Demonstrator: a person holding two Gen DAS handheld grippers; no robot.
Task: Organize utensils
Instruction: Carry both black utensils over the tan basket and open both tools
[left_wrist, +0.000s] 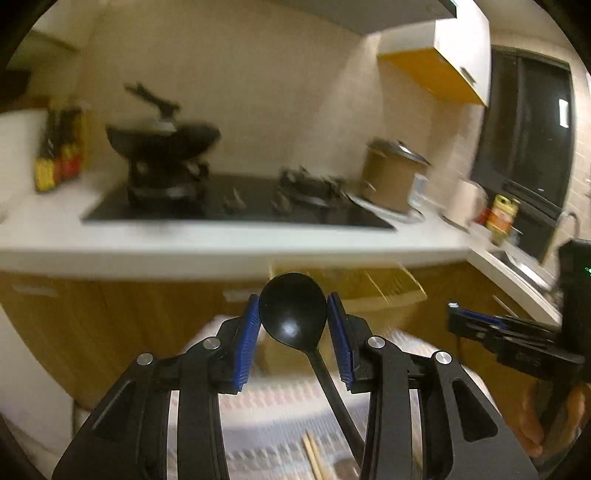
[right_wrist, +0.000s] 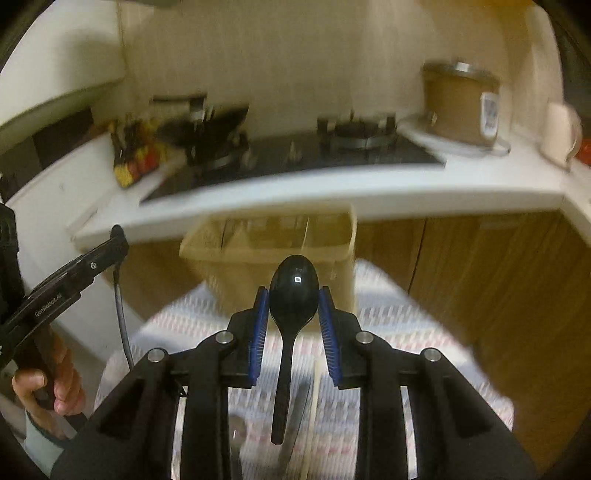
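My left gripper (left_wrist: 293, 300) is shut on the bowl of a black ladle-like spoon (left_wrist: 293, 317), whose handle hangs down to the right. My right gripper (right_wrist: 293, 295) is shut on the bowl of a second black spoon (right_wrist: 293, 278), its handle pointing down. Both are held in the air above a patterned cloth (right_wrist: 391, 332). A beige divided organiser box (right_wrist: 266, 236) stands just beyond, in front of the counter. Each gripper shows at the edge of the other's view: the right gripper (left_wrist: 456, 314) and the left gripper (right_wrist: 119, 236).
Wooden chopsticks (left_wrist: 314, 458) and a metal spoon (right_wrist: 236, 435) lie on the cloth below. Behind is a white counter (left_wrist: 221, 240) with a black hob, a wok (left_wrist: 162, 140), a brown pot (right_wrist: 458, 103), sauce bottles (left_wrist: 59, 147) and a white jug (right_wrist: 557, 129). A hand (right_wrist: 59, 384) grips the left tool.
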